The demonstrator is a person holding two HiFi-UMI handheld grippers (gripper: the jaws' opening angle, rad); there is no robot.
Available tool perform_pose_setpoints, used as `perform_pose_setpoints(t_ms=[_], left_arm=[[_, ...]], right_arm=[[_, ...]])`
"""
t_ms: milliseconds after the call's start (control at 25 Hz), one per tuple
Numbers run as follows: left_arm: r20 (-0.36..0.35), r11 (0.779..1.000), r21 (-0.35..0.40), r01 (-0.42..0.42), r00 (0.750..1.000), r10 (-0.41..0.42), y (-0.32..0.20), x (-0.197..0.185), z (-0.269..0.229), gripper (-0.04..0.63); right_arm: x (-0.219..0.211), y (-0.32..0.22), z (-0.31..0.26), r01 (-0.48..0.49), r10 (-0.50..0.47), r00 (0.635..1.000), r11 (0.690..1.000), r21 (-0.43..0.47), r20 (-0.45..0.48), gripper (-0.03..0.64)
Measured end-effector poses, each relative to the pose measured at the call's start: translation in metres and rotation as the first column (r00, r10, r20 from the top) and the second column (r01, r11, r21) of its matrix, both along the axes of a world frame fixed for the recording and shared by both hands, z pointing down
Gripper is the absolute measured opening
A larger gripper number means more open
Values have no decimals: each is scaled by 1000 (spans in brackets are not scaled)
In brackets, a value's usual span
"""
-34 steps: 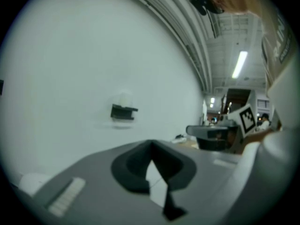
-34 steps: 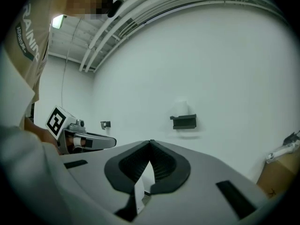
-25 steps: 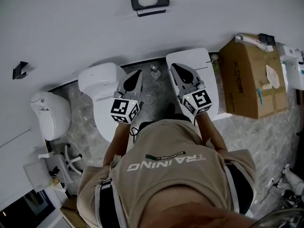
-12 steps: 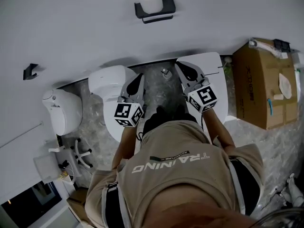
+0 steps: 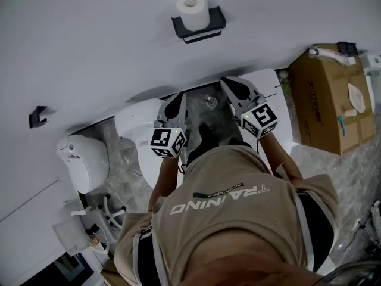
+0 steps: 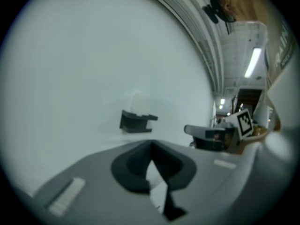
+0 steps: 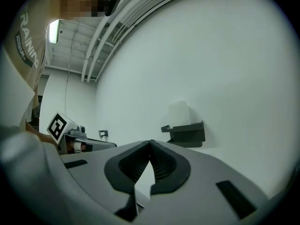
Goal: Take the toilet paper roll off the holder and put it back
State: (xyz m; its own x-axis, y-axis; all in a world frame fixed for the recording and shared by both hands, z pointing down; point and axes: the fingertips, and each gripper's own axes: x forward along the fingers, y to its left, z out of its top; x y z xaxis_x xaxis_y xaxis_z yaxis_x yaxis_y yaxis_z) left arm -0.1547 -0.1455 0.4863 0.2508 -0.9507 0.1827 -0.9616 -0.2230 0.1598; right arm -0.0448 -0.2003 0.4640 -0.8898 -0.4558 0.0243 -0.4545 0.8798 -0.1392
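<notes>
The left gripper [image 5: 178, 98] and right gripper [image 5: 228, 84] are side by side, jaws pressed together on nothing. The toilet paper roll [image 5: 191, 9] stands upright on its black holder [image 5: 199, 26], well apart from both across bare white wall [image 5: 89, 40]. Since a second ago, roll and holder have come lower in the head view, nearer the grippers.

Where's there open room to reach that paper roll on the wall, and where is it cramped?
Bare wall spreads between the hook and the holder carrying the roll, and on its other side toward the cardboard box. Cramped: the floor strip between the rounded toilet and the flat white fixture.
</notes>
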Motion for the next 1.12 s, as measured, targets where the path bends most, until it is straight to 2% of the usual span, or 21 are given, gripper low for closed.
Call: perform_pose_setpoints(t_ms=[160,360,480,640,960,1120], left_arm=[[26,997,69,-35,999,33,-20,-28,-19,5],[-17,995,88,-57,998,59,-40,-58,-17,5],[-75,992,87,-91,992,98,-48,-64,-10,5],[-101,991,90,-102,989,111,-56,-68,-7,5],[-122,993,82,-83,988,93,-74,-70,-5,5],[-88,996,64,-66,994,71,-82,-67,-8,5]], right_arm=[[-20,-15,-17,-32,32,999,999,43,-13,14],[-45,-28,-25,-70,73,997,995,70,-39,14],[-52,-31,-20,-98,100,993,994,50,-59,14],[-52,-41,-20,-127,129,988,991,34,-82,14],[-52,-69,-37,-123,129,988,990,71,-84,14],[-53,-86,-46,-102,106,993,992,72,-57,14]])
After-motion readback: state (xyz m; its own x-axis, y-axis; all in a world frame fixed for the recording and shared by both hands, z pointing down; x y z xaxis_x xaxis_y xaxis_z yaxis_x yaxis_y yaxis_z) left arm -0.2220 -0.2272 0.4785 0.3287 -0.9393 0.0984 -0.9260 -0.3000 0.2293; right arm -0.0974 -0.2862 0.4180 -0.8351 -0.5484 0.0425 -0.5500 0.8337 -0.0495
